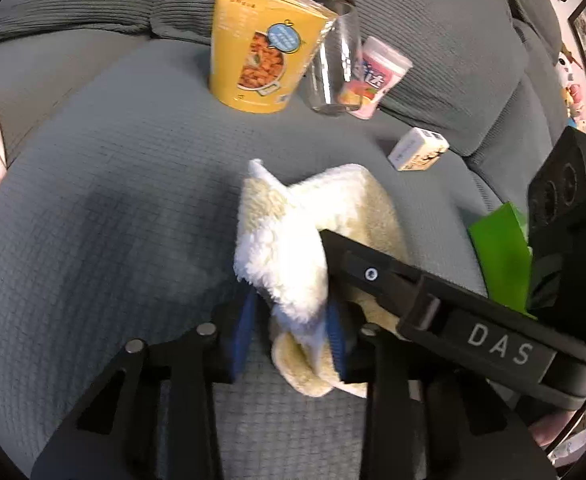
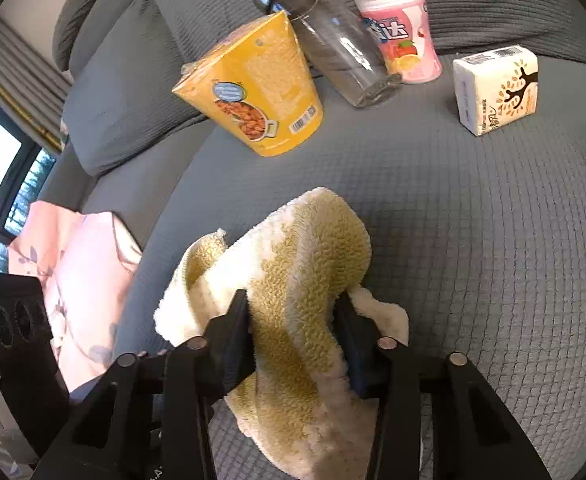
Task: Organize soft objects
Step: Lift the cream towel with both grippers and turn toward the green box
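Observation:
A fluffy cream and yellow towel (image 1: 333, 204) lies bunched on the grey sofa seat (image 1: 113, 200). In the left wrist view my left gripper (image 1: 291, 332) is shut on a white fold of it, blue pads on either side. One black finger (image 1: 373, 274) of the right gripper reaches in from the right onto the same towel. In the right wrist view my right gripper (image 2: 293, 340) is shut on the towel (image 2: 313, 248), which humps up between its fingers and hangs over them. A pink patterned cloth (image 2: 81, 280) lies crumpled at the left of the seat.
At the back of the seat stand a leaning yellow noodle cup (image 2: 261, 88), a tilted glass jar with a metal lid (image 2: 333, 40), a pink candy tub (image 2: 405, 32) and a tissue pack (image 2: 497, 88). Grey back cushions (image 2: 125, 100) rise behind them. A green item (image 1: 501, 248) sits at the right.

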Demonstrator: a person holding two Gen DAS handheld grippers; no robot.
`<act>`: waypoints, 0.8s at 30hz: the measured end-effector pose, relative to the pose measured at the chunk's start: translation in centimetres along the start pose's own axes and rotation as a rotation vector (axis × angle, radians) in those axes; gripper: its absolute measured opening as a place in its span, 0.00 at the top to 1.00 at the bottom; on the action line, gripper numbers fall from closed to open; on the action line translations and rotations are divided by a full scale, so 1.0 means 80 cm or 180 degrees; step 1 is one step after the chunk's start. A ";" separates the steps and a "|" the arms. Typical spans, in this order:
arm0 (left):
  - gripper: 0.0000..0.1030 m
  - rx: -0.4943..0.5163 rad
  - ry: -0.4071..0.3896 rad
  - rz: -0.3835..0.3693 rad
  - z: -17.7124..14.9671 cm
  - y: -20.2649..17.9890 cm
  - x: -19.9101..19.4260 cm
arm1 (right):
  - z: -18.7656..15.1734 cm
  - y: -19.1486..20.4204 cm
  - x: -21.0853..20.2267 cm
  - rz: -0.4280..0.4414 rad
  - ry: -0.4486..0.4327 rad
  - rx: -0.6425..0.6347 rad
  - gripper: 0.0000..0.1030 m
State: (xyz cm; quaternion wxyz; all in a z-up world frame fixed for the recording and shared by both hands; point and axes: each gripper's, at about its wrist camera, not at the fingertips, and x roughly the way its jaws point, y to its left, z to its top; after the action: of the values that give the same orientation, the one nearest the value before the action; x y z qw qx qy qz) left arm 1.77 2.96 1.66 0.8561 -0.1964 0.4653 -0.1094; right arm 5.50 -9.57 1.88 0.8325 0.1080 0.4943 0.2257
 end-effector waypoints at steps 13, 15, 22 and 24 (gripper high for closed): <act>0.79 0.0307 -0.0596 -0.0302 -0.010 -0.031 -0.059 | -0.011 0.036 -0.064 0.0025 -0.0613 -0.0288 0.64; 0.79 0.0373 -0.0735 -0.0359 -0.011 -0.040 -0.072 | -0.012 0.043 -0.077 0.0007 -0.0713 -0.0346 0.64; 0.79 0.0570 -0.1004 -0.0576 -0.008 -0.069 -0.106 | -0.010 0.060 -0.136 -0.0117 -0.1075 -0.0491 0.64; 0.79 0.0681 -0.1035 -0.0611 -0.006 -0.082 -0.112 | -0.010 0.060 -0.152 -0.0165 -0.1147 -0.0498 0.64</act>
State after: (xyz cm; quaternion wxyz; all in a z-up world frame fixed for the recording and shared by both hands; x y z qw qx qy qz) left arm -3.50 0.28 11.05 0.9216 -0.1629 0.2859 -0.2061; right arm -1.50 -11.25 12.85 0.9190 0.0689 0.3208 0.2189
